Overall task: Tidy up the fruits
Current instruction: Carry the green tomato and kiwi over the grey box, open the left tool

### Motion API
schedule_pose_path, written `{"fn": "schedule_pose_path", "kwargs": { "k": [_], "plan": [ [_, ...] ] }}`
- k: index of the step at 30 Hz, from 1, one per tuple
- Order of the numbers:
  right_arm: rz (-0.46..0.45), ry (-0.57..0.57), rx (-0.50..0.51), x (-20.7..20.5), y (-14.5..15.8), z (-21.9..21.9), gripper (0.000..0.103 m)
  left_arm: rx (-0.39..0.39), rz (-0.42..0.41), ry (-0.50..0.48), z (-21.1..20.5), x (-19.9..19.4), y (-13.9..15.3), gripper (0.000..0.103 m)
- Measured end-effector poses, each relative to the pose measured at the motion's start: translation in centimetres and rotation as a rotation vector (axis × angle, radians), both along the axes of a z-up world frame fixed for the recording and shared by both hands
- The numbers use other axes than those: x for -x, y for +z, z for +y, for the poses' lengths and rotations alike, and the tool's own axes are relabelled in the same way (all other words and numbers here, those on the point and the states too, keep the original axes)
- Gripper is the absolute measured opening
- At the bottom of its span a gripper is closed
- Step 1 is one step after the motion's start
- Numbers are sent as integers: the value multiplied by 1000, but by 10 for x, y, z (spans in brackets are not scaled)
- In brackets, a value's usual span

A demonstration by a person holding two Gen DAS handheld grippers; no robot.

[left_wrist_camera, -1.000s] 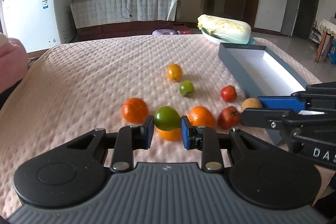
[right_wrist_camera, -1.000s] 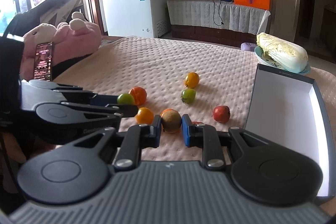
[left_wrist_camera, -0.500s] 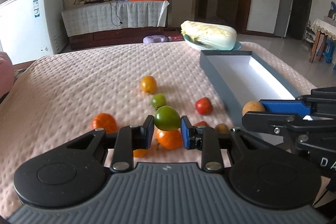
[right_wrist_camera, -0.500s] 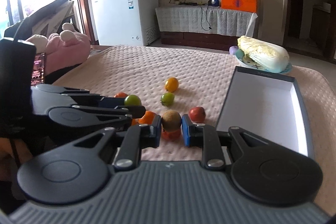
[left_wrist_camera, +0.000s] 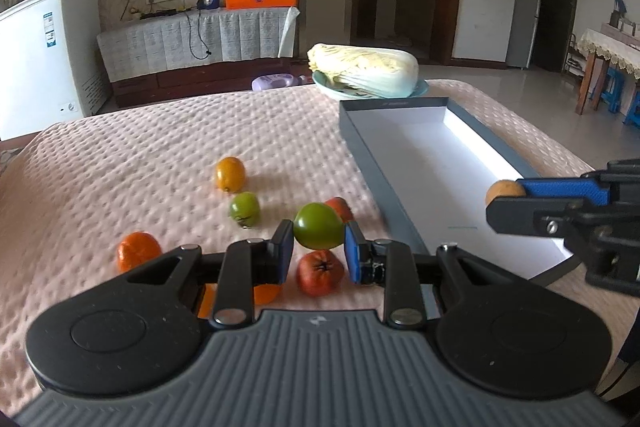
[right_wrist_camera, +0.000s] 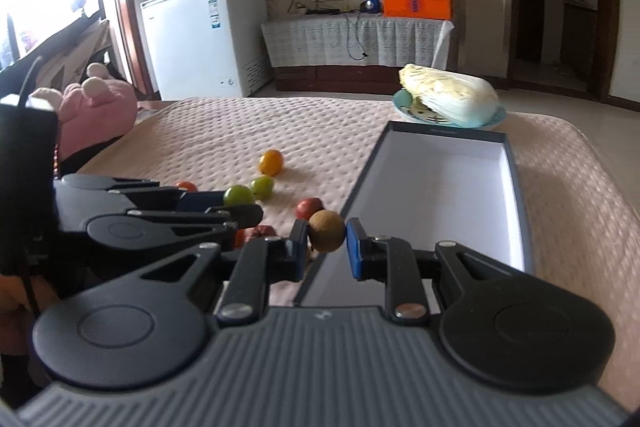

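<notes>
My left gripper (left_wrist_camera: 319,245) is shut on a green fruit (left_wrist_camera: 318,231) and holds it above the pink bedcover, left of the grey box (left_wrist_camera: 372,163). My right gripper (right_wrist_camera: 327,245) is shut on a brown round fruit (right_wrist_camera: 326,230) at the near left corner of the box (right_wrist_camera: 514,171), which has a white inside. On the cover lie a yellow-orange fruit (left_wrist_camera: 229,173), a small green fruit (left_wrist_camera: 244,209), an orange (left_wrist_camera: 136,255) and red fruits (left_wrist_camera: 320,273). The right gripper also shows in the left wrist view (left_wrist_camera: 505,197), over the box's near end.
A cabbage on a blue plate (left_wrist_camera: 362,69) stands behind the box. A pink plush toy (right_wrist_camera: 100,103) lies at the bed's left edge. A white freezer (right_wrist_camera: 200,39) and a covered TV bench (right_wrist_camera: 356,39) stand beyond the bed.
Both grippers have moved right and up toward the box with their fruits held. The loose fruits now lie further left and lower in both views.
</notes>
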State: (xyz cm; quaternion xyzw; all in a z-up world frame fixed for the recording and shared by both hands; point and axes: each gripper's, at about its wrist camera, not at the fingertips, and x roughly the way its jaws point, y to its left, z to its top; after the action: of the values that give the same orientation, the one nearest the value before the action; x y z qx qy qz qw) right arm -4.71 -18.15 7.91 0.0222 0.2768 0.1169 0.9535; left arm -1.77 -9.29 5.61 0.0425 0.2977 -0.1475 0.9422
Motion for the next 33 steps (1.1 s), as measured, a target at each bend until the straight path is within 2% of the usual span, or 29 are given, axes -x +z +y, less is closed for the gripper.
{"fn": "schedule_pose_path", "kwargs": {
  "k": [11,20,26,29,33],
  "plan": [
    [-7,-47,-32,5,2,-27,24,11,-25,-50,-30,2,6,32],
    [5,-118,-68,-1,0,-51,24,31,-49,-102,-56,0,24,32],
    [21,-159,-67,-1,-1,-59,24,30,-54,-141,-89,-16,33,32],
    [50,-194,-94,-3,-3,-70,24,32,-34,-146,-103,-28,30,32],
    [59,-203,-76,-3,-6,-75,24,8,-24,-159,-124,-44,22,32]
  ]
}}
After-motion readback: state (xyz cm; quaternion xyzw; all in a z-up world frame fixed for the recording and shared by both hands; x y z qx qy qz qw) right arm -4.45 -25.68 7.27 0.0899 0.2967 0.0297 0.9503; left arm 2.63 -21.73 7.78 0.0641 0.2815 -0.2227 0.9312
